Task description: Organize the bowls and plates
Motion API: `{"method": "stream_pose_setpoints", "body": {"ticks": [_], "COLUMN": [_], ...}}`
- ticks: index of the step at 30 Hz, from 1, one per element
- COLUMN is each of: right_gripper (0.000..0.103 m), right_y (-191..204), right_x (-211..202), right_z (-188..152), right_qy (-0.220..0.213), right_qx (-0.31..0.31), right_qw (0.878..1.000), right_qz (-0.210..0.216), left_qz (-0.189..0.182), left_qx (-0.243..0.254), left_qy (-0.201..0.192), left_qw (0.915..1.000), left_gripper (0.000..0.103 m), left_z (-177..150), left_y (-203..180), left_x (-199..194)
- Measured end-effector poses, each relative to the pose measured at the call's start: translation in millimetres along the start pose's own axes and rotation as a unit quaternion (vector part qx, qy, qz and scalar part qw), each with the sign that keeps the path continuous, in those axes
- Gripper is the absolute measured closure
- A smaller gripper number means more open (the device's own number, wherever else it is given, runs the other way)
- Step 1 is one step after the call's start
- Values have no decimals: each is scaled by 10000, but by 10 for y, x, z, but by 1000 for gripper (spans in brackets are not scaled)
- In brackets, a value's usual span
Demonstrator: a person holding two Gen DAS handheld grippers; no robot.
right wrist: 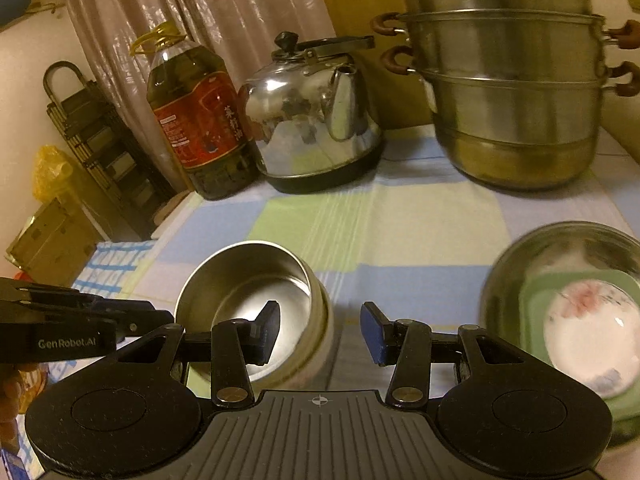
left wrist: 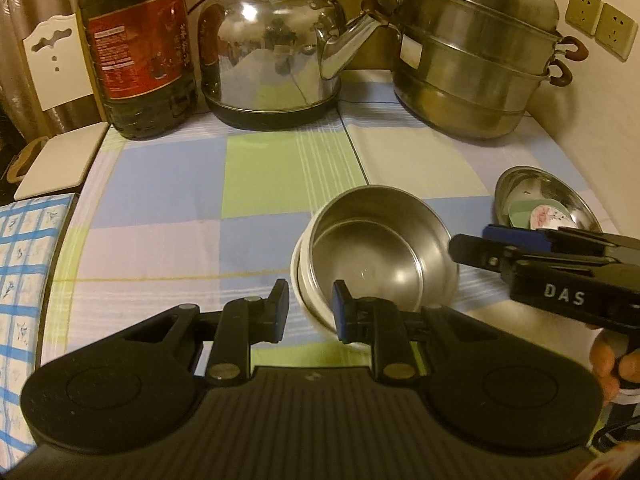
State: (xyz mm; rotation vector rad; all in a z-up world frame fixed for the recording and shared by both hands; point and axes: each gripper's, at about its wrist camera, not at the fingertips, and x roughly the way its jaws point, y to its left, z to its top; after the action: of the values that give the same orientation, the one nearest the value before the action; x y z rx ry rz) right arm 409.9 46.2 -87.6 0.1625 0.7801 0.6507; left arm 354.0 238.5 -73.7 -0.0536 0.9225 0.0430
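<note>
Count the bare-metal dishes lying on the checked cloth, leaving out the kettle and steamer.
2. A steel bowl nested in a white bowl near the middle; a steel basin to its right, holding other dishes that may hide more.

The steel dish right of the steel bowl is smeared with blur. Its edge gets cut off, and so does the steamer pot behind.

A: Cloth on the bench: checked in pale blue, light green and lilac. Steel bowl: silver, nested in a white bowl.

B: Oil bottle: dark olive, with a red label. Kettle: mirror silver on a black base. Steamer pot: dull steel with brown handles. Small bowl: white with a pink flower, on a green plate.
</note>
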Motion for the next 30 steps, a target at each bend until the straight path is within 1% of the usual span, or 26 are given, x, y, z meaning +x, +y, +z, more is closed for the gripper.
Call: {"method": "stream_pose_setpoints", "body": {"ticks": [2, 4, 5, 6, 8, 10, 12, 14, 18, 23, 26, 30], "right_gripper": [57, 64, 70, 74, 76, 80, 88, 91, 91, 91, 90, 90], "right_y": [-1, -23, -32, -41, -55, -74, -93, -121, -160, -183, -183, -228], "right_x": [82, 139, 172, 208, 255, 300, 342, 371, 399, 445, 453, 447], "right_z": [27, 37, 47, 59, 76, 102, 125, 152, 247, 395, 424, 422], "right_qy": [-12, 11, 34, 65, 86, 124, 192, 289, 553, 996, 1095, 1147], "right_qx": [-5, 23, 55, 92, 162, 260, 379, 520, 852, 1334, 1440, 1642], "right_qw": [10000, 10000, 9999, 9999, 9997, 9994, 9989, 9981, 9947, 9860, 9835, 9797], "right_qz": [20, 62, 91, 98, 137, 182, 188, 164, 143, 7, -49, -22], "left_qz": [-25, -45, -51, -79, -149, -194, -228, -283, -343, -361, -335, -319], "left_qx": [14, 9, 4, -11, -44, -41, -17, -26, -77, -90, -28, 3], "left_qy": [24, 47, 66, 94, 115, 131, 148, 180, 252, 355, 385, 394], "left_qw": [10000, 10000, 10000, 9999, 9998, 9997, 9996, 9994, 9991, 9987, 9987, 9987], "left_gripper": [83, 84, 84, 85, 87, 88, 90, 93, 93, 94, 94, 95], "left_z": [40, 73, 80, 94, 117, 141, 154, 169, 210, 256, 273, 287], "left_y": [29, 57, 64, 75, 99, 112, 113, 121, 156, 178, 165, 158], "left_x": [64, 120, 142, 166, 196, 224, 248, 275, 339, 398, 406, 411]}}
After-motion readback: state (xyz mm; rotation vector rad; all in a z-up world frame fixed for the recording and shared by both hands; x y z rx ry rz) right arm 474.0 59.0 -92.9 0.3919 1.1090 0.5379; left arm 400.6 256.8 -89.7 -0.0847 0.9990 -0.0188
